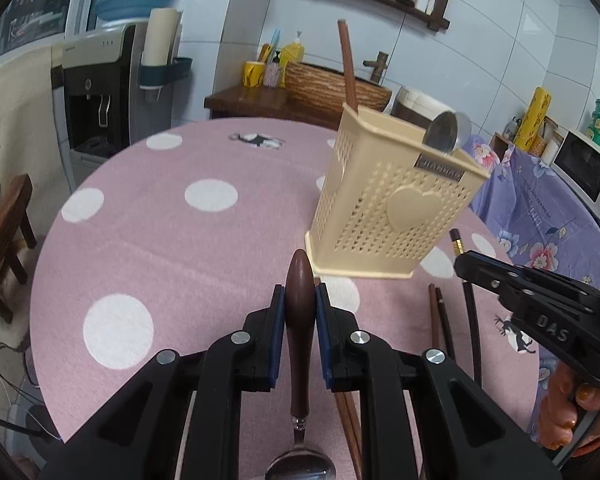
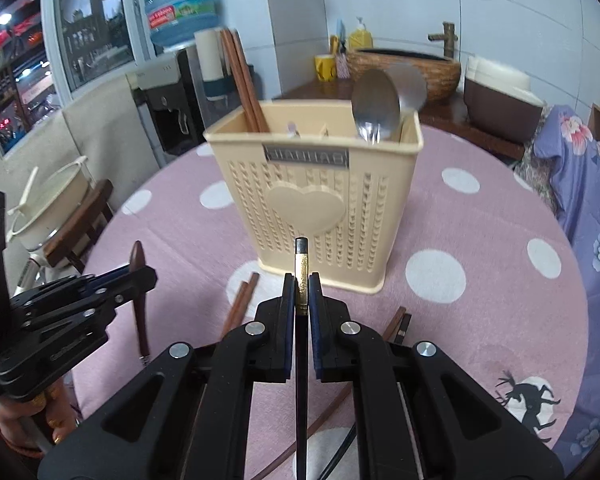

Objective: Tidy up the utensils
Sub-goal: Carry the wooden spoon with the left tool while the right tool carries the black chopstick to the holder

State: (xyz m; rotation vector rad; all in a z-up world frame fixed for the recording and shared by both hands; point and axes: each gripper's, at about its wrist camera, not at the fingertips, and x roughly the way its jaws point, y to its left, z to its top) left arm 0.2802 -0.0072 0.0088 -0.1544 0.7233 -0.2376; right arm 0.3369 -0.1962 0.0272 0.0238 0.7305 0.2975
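The left gripper (image 1: 300, 296) pinches a brown-handled spoon (image 1: 300, 320) by its handle, bowl toward the camera. The right gripper (image 2: 301, 292) clamps a black chopstick (image 2: 301, 264) with a gold band. The cream holder (image 2: 316, 196) stands on the pink dotted table (image 2: 480, 280), just ahead of both, holding brown chopsticks (image 2: 244, 84) and spoons (image 2: 376, 104). More chopsticks (image 2: 240, 304) lie loose on the cloth.

Open cloth left of the holder, clutter in front of it

The cream perforated plastic utensil holder (image 2: 314, 196) stands on the pink polka-dot tablecloth (image 1: 172, 240); to its left the cloth lies bare, while loose brown wooden chopsticks (image 2: 240, 306) crowd its front base, and upright chopsticks (image 2: 242, 80) and steel spoons (image 2: 376, 106) occupy its outer compartments.
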